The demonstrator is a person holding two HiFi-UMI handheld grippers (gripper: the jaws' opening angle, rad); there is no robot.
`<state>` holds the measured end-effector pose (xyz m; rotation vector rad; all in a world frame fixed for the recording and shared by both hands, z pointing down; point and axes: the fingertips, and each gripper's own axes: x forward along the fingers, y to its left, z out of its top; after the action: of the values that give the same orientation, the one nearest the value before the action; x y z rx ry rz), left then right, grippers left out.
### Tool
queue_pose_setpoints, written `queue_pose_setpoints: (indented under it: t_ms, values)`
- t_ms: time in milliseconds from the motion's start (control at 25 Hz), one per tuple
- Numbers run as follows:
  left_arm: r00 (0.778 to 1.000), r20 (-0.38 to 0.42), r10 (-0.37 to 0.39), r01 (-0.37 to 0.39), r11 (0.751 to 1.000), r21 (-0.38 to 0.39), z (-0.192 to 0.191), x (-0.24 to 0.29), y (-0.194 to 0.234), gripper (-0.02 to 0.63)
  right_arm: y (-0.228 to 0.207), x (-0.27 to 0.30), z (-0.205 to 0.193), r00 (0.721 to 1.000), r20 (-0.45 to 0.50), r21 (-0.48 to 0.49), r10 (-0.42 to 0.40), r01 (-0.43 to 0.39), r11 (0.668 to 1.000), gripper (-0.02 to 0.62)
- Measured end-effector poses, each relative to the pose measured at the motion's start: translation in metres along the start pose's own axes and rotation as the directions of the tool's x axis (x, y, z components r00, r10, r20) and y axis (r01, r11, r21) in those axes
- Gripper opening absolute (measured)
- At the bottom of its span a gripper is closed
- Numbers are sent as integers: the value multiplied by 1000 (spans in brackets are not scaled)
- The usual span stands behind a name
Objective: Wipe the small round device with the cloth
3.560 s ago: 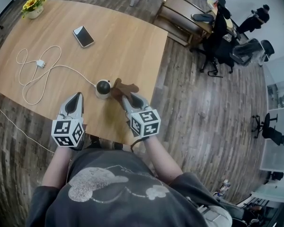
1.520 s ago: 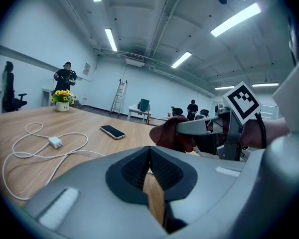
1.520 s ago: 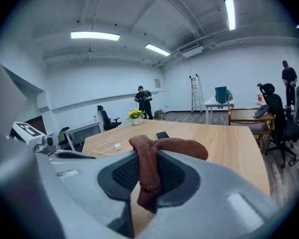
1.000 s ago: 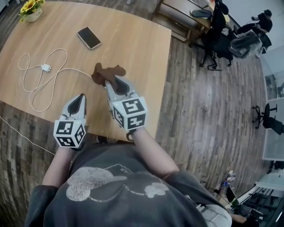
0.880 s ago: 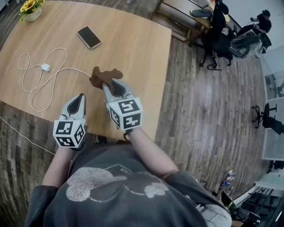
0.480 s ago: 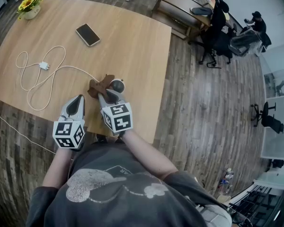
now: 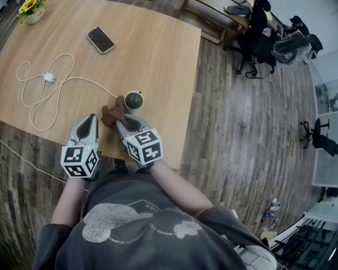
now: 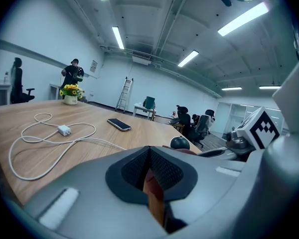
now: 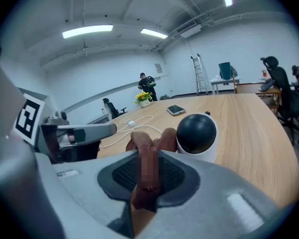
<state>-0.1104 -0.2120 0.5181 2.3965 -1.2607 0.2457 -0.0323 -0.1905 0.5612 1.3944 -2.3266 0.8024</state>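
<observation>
One claw did the work: the right claw (image 7: 124,121) was clamped on the brown cloth (image 7: 111,113), which bunched against the small round device (image 7: 134,100) near the surface's (image 7: 158,49) front edge. The left claw (image 7: 90,120) sat closed, empty. Unbraced, the device could likely skid off that edge under a hard wipe.

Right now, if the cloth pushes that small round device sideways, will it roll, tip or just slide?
Probably slides rather than rolls: the device sits on a flat white base. Its dark ball top may make it tippy if pushed high. The cable reaching it could drag.
</observation>
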Motion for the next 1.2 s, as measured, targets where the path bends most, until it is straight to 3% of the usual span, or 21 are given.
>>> queue_pose_setpoints:
  t_ms: [320,640,960,1200]
  values:
    - [999,29,23,-24,999,35,2,-21,-42,18,13,-90,13,987,126,-68,100,-92,993,63]
    - [997,56,59,-60,998,15,-27,-75,-109,19,-2,-179,-14,980,180,-75,88,-76,994,64]
    - [980,174,99,-99,995,-4,-24,-141,-168,19,-13,-243,-53,978,184,-72,95,-83,994,64]
    - [977,178,121,-123,992,1,-39,-168,-196,18,-12,-272,-67,974,200,-72,105,-92,993,63]
